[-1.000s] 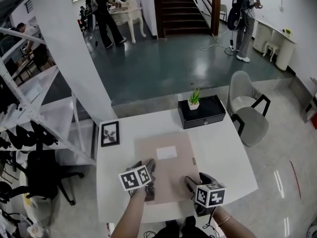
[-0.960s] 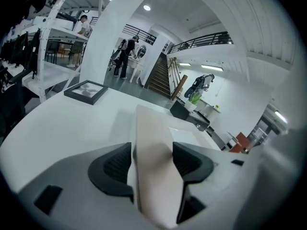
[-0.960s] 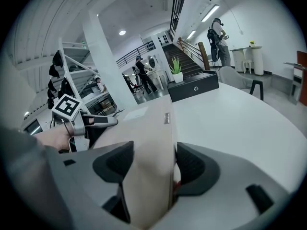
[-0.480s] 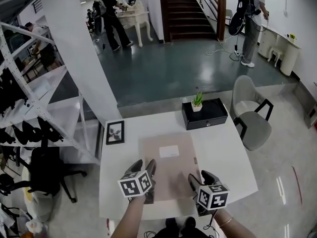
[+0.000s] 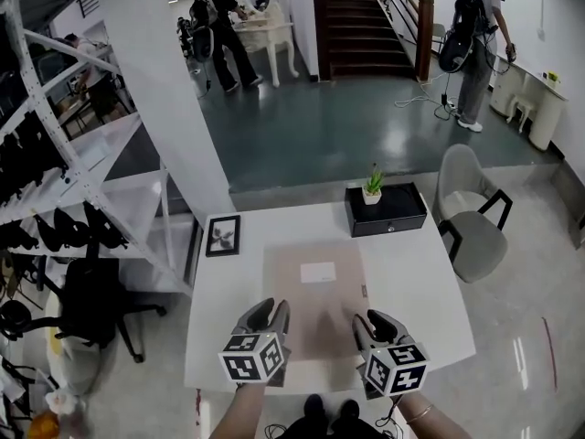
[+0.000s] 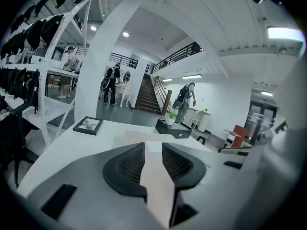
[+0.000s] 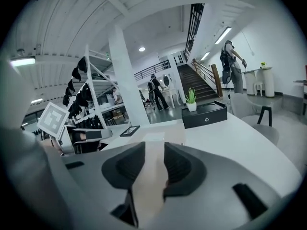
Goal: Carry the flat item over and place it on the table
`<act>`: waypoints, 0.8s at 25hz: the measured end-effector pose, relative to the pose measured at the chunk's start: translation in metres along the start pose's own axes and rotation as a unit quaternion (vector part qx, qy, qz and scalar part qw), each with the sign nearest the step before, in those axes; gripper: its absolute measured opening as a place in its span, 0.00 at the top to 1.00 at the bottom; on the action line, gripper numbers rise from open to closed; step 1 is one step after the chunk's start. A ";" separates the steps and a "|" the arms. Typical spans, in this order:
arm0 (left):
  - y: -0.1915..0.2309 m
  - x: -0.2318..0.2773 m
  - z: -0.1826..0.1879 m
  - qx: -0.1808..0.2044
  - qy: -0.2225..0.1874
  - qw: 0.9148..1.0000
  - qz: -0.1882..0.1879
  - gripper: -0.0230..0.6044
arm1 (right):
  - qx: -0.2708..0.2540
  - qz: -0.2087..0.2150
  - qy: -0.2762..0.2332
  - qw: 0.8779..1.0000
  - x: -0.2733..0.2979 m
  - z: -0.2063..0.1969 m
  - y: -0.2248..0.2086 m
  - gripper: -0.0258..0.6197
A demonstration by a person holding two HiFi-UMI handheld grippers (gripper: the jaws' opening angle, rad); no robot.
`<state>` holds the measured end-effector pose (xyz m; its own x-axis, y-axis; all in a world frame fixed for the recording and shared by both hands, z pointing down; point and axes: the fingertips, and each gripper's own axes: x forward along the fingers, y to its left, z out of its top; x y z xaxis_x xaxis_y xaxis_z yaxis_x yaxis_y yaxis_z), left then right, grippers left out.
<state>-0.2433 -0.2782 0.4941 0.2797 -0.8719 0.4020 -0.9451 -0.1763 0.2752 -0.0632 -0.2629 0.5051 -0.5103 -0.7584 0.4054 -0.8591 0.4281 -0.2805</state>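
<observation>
The flat item is a beige folder with a white label, lying flat on the white table. My left gripper hovers at the folder's near left corner and my right gripper at its near right edge. Both pairs of jaws are closing and stand half apart. In the left gripper view and the right gripper view, the folder shows through the gap, lying on the table below the jaws. No pad presses on it.
A black box with a small potted plant stands at the table's far edge, a framed picture at its far left. A grey chair is to the right, white shelving and an office chair to the left. People stand far off.
Both grippers have drawn back toward the table's near edge, off the folder's near corners. Their jaws have narrowed from wide open. The folder stays flat on the table.
</observation>
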 end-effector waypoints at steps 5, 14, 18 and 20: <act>-0.005 -0.021 -0.001 0.015 -0.014 1.000 0.003 0.87 | -0.028 -0.002 -0.018 0.999 -0.012 0.006 0.009 0.88; -0.008 -0.048 -0.005 0.015 -0.033 0.999 0.018 0.92 | -0.053 0.016 -0.040 0.998 -0.025 0.012 0.019 0.96; -0.012 -0.053 -0.003 0.021 -0.043 0.999 0.015 0.92 | -0.056 0.030 -0.039 0.997 -0.029 0.010 0.023 0.96; -0.011 -0.056 -0.004 0.023 -0.044 0.999 0.017 0.92 | -0.056 0.033 -0.037 0.997 -0.029 0.007 0.024 0.96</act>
<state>-0.2480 -0.2255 0.4719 0.2340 -0.9140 0.3314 -0.9610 -0.1656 0.2216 -0.0690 -0.2337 0.4804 -0.5655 -0.7589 0.3228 -0.8246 0.5276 -0.2042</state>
